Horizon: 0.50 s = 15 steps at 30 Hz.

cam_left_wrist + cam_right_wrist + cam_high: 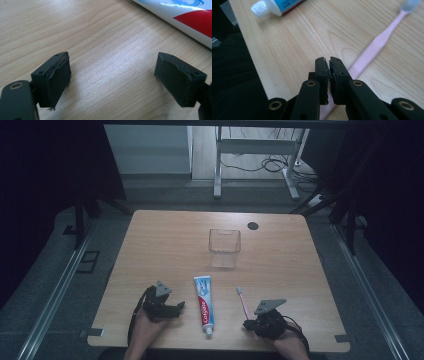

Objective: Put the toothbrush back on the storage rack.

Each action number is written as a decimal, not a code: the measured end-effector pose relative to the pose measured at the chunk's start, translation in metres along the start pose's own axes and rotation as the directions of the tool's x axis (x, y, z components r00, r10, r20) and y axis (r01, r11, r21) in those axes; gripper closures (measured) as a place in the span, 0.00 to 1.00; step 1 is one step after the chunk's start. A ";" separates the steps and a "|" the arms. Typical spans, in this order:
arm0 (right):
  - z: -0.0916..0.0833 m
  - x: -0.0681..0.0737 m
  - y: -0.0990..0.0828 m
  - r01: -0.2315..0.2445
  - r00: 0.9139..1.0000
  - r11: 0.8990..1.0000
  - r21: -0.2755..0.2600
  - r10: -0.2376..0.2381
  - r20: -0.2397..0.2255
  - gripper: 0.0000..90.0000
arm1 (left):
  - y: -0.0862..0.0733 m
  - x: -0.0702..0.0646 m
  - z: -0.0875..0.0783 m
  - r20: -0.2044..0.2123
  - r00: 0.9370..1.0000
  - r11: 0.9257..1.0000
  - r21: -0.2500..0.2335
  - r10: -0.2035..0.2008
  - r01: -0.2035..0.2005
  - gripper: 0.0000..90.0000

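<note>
1. The right hand-held gripper point(329, 62) has its jaws closed with nothing between the pads, poised over the handle end of the pink toothbrush point(374, 46); whether it touches is hard to tell.
2. The left hand-held gripper point(112, 80) stands wide open and empty on the desk point(165, 245).
3. The toothpaste tube point(204, 303) lies between them, with a clear cup point(224, 246) farther back.

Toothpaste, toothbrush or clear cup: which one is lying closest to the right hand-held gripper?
The pink toothbrush: its handle runs right beside and under the shut right hand-held gripper. The toothpaste tube lies further left, the clear cup mid-table.
</note>
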State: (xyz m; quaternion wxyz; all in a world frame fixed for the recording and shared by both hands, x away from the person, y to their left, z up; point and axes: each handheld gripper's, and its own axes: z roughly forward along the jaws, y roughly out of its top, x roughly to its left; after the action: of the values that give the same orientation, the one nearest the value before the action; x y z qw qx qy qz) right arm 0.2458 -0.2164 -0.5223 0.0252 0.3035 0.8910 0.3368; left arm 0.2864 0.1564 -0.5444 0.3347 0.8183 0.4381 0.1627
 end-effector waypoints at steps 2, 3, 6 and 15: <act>-0.002 -0.003 -0.002 -0.001 1.000 1.000 0.002 0.001 0.010 0.92 | 0.000 0.000 0.000 0.000 1.000 1.000 0.005 0.005 -0.005 0.15; -0.003 -0.004 -0.003 -0.007 1.000 1.000 0.001 0.006 0.012 0.92 | 0.000 0.000 0.000 0.000 1.000 1.000 0.000 0.000 0.000 0.15; -0.006 -0.008 -0.006 -0.017 1.000 1.000 0.003 0.017 0.026 0.92 | 0.000 0.000 0.000 0.000 1.000 1.000 0.000 0.001 -0.001 0.15; -0.015 -0.022 -0.011 -0.039 0.997 0.999 0.014 0.038 0.070 0.91 | 0.000 0.000 0.000 0.000 1.000 1.000 0.001 0.001 -0.001 0.15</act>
State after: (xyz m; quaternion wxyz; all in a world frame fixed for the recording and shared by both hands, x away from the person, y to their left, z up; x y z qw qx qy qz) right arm 0.2545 -0.2444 -0.5211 0.0474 0.3326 0.8861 0.3193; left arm 0.2864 0.1565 -0.5444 0.3343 0.8186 0.4378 0.1627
